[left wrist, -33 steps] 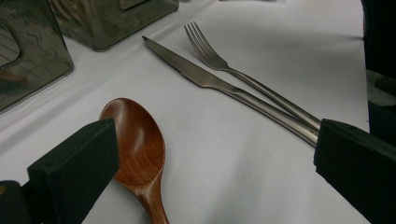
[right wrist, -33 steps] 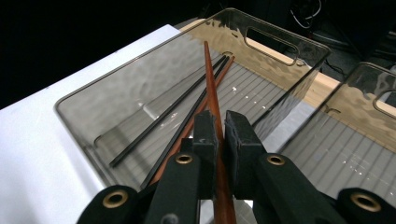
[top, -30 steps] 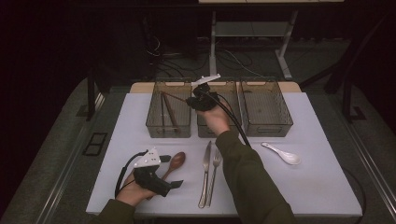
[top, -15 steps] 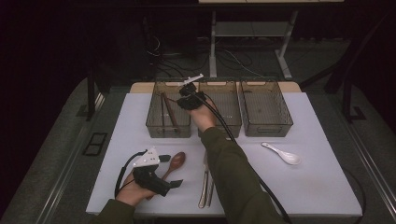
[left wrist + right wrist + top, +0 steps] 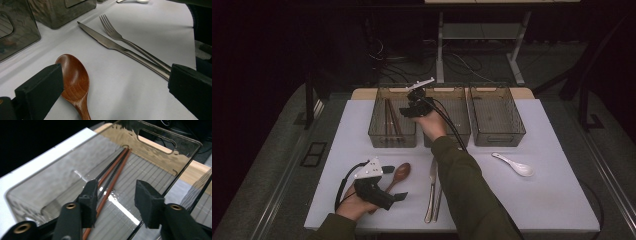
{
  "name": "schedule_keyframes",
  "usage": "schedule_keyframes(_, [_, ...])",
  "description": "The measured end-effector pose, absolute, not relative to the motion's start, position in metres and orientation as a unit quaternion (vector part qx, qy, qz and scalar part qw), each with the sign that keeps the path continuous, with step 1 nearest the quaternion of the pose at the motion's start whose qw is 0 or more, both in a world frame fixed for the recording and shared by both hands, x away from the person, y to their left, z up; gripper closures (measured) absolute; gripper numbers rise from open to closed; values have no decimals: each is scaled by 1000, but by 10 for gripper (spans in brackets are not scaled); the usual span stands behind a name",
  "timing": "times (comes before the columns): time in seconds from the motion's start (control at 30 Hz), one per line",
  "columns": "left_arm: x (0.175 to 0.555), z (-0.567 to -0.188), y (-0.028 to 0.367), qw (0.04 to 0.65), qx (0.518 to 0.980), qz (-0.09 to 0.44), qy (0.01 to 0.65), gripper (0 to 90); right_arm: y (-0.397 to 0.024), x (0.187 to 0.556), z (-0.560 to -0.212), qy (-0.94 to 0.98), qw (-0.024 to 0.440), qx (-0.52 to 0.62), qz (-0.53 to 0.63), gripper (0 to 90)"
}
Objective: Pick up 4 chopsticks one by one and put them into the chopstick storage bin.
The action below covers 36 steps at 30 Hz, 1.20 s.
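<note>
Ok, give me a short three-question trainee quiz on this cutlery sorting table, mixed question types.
1. True or false: the chopsticks lie in the left bin.
2. Which piece lies nearest the left gripper? A) white spoon B) wooden spoon C) fork
3. Fill in: the right gripper hovers above the left bin with its fingers ____.

Key: 1 true. 2 B. 3 open, nothing between them.
</note>
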<state>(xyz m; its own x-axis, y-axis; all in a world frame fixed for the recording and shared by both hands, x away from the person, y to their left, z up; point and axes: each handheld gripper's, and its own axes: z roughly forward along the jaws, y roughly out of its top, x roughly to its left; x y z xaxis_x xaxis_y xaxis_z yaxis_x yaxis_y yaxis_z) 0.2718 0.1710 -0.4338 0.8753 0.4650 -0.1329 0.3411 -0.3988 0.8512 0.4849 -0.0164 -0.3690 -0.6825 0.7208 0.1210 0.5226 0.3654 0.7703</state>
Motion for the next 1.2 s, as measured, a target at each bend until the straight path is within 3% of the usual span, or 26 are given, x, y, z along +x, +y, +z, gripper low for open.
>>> schedule_keyframes(0.1, [272,-434,171,491,834,63,242,0,-21,480,-368,824,102,369,418,468])
schedule_keyframes(0.37, [273,-434,171,492,833,64,244,0,-44,465,-360,815,109,350,449,382])
schedule_keyframes(0.77, [273,-435,170,490,833,61,249,0,-86,435,-350,809,114,332,472,348])
schedule_keyframes(1.2, [273,-435,171,488,834,61,250,0,-118,408,-360,821,105,311,467,239])
